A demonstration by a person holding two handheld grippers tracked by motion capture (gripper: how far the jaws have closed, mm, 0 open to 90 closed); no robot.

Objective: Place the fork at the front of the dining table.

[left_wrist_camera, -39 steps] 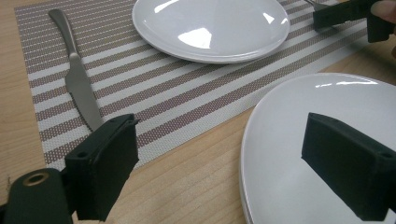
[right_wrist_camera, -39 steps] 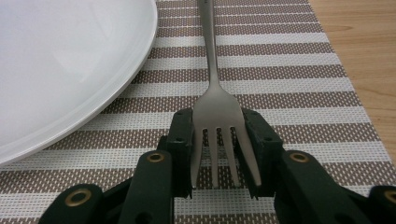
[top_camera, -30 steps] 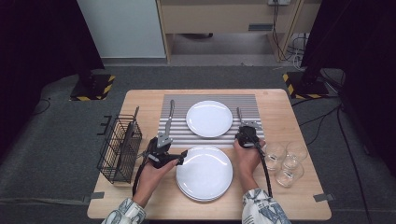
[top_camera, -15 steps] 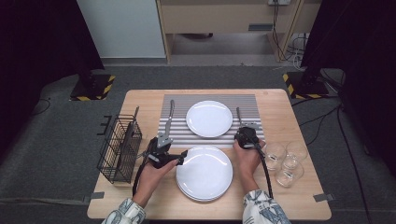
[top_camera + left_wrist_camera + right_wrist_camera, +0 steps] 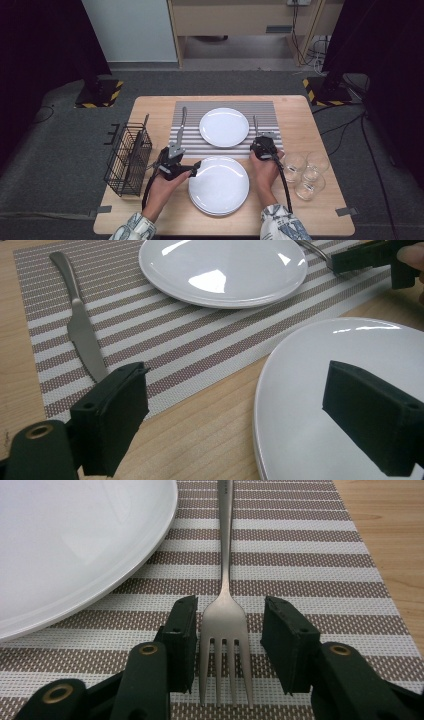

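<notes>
A steel fork (image 5: 223,625) lies on the striped placemat (image 5: 310,555), tines toward my right gripper (image 5: 230,605). Its jaws have just been opening and stand on either side of the tines, with a gap on each side. In the high view the right gripper (image 5: 265,136) sits to the right of the far white plate (image 5: 224,126). My left gripper (image 5: 240,390) is open wide and straddles the left rim of the near white plate (image 5: 350,355), which seems to rest on a second one. A knife (image 5: 80,325) lies on the placemat's left side.
A black wire basket (image 5: 129,160) stands at the table's left edge. Three clear glasses (image 5: 305,172) cluster at the right, close to my right forearm. The near plate (image 5: 218,185) lies between my two hands.
</notes>
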